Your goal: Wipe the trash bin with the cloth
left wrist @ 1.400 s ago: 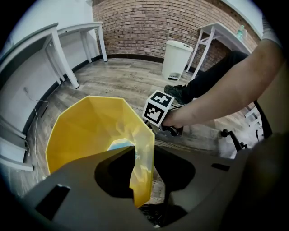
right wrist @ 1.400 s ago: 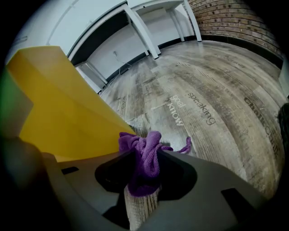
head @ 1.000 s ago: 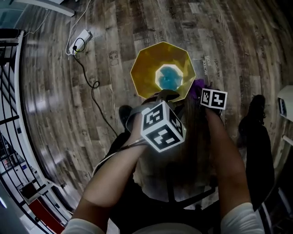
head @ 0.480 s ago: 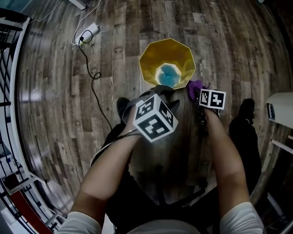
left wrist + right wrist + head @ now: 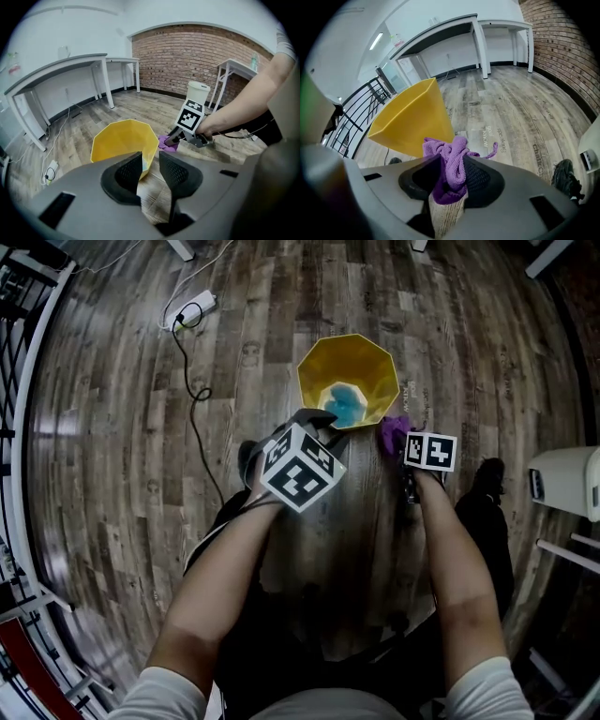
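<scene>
1. My left gripper [image 5: 150, 160] has its fingers [image 5: 129, 171] a narrow gap apart, and they are closed on the bin [image 5: 123, 140]. The near wall at the rim runs between them, with one finger on the inner side and the other outside.
2. From those fingers the yellow bin spreads ahead and to the left, its mouth turned partly toward me. It looks tipped rather than standing square on the floor [image 5: 141, 446].
3. Past the left fingertips, down inside the bin, I see a blue patch [image 5: 345, 407] at the bottom.
4. My right gripper [image 5: 452, 164] is clamped on the cloth [image 5: 440, 146]. Purple folds fill the slot between its fingers [image 5: 480, 176], bunch up above the tips and hang out below.
5. The bin's outer wall rises just beyond the right fingertips, up and to their left. The bunched cloth overlaps its lower edge, but I cannot tell whether the two touch.
6. In the head view both sets of fingers are at the bin's near side. The left is on the rim and the right is just beside it.
7. A cable [image 5: 192, 381] lies on the floor well to the left of the left fingers.
</scene>
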The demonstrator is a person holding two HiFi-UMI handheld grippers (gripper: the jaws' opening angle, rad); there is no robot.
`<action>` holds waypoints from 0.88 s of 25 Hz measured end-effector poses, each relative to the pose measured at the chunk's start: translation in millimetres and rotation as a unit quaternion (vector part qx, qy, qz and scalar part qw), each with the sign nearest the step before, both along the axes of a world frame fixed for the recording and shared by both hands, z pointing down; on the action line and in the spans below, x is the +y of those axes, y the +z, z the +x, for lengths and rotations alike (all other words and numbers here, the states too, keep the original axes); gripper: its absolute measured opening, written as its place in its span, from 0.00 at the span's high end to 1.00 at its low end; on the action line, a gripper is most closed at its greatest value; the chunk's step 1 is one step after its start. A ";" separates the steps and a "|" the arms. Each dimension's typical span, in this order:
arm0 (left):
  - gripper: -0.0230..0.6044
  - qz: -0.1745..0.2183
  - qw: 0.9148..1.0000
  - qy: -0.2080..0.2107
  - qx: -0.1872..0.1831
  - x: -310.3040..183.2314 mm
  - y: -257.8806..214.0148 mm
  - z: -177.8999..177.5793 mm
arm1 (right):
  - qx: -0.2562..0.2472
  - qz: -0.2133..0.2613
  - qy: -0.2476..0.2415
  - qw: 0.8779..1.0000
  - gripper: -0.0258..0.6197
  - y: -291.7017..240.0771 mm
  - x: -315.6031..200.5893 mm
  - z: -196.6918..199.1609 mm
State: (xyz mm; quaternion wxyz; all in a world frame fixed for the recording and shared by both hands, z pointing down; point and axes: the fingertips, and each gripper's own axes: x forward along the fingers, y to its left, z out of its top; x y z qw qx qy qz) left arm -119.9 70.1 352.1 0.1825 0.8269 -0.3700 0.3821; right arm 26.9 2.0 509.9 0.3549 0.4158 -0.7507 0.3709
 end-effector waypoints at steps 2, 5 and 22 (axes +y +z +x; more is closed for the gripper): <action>0.79 -0.001 1.000 -0.013 0.010 1.5 -4.5 -4.4 | 0.002 0.005 -0.006 1.000 0.74 -8.6 0.5 -1.2; 0.80 -0.003 0.999 -0.030 0.020 8.1 -10.4 -9.7 | 0.005 0.015 -0.015 1.000 0.74 -23.4 4.2 -1.3; 0.91 0.022 0.990 -0.116 0.071 54.5 -91.7 -38.7 | 0.009 0.062 -0.023 0.998 0.74 -117.3 26.7 12.0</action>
